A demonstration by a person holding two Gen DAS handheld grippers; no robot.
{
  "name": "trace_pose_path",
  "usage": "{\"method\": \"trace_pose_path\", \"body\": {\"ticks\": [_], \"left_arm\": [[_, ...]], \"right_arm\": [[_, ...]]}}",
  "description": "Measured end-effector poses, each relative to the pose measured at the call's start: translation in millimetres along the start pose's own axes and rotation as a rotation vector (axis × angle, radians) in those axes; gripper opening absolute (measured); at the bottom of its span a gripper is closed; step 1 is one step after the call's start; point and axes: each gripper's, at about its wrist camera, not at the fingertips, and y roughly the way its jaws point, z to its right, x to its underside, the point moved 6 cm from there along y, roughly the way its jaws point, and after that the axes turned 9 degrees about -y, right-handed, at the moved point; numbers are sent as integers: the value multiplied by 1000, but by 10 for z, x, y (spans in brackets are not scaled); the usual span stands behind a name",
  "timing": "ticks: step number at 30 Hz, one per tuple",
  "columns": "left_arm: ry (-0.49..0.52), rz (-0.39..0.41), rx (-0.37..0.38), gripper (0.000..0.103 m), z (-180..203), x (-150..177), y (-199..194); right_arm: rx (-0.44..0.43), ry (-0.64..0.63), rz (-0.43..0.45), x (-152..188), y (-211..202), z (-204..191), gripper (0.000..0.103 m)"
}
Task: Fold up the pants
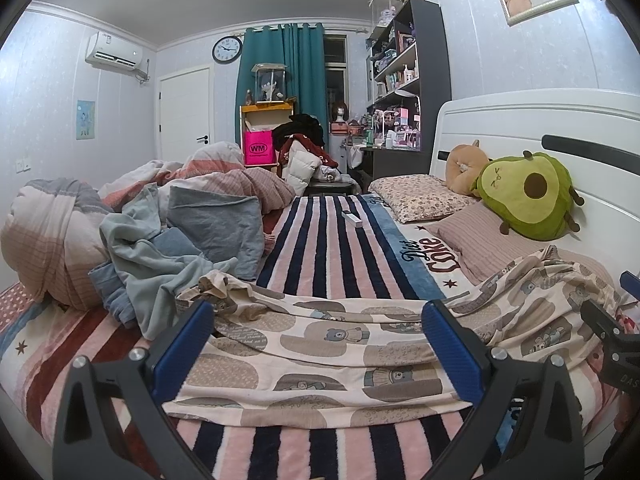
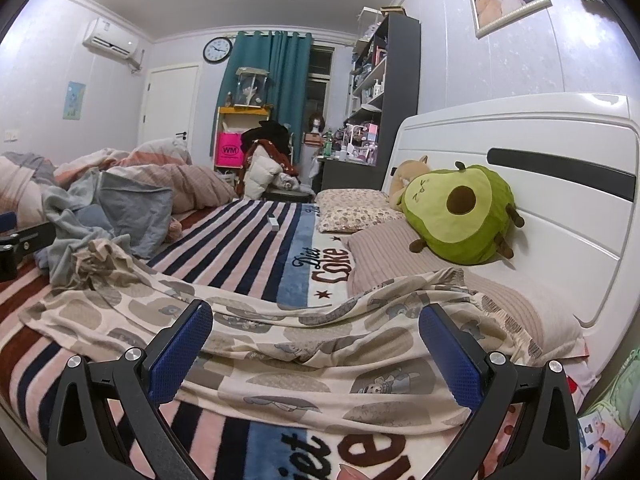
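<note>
The cream pants [image 1: 320, 356] with grey bear patches lie spread across the striped blanket [image 1: 320, 240] near the bed's front edge, folded lengthwise with wrinkles. My left gripper [image 1: 318, 316] is open, its blue pads on either side of the pants' left part, just above the cloth. My right gripper [image 2: 316, 320] is open over the pants [image 2: 312, 360] nearer the pillow end. The right gripper's black frame shows at the right edge of the left wrist view [image 1: 612, 336].
A heap of blue-grey clothes [image 1: 168, 248] and a bunched duvet [image 1: 60, 232] lie at the left. Pillows [image 2: 400, 240], an avocado plush [image 2: 460, 216] and the white headboard [image 2: 540, 200] are at the right. A small white remote [image 1: 352, 218] lies on the blanket.
</note>
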Motion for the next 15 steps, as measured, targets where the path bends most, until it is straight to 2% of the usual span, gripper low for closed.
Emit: {"method": "trace_pose_path", "body": {"ticks": [15], "left_arm": [[5, -10, -14, 102, -38, 57, 26]], "right_arm": [[-7, 10, -4, 12, 7, -8, 103]]}}
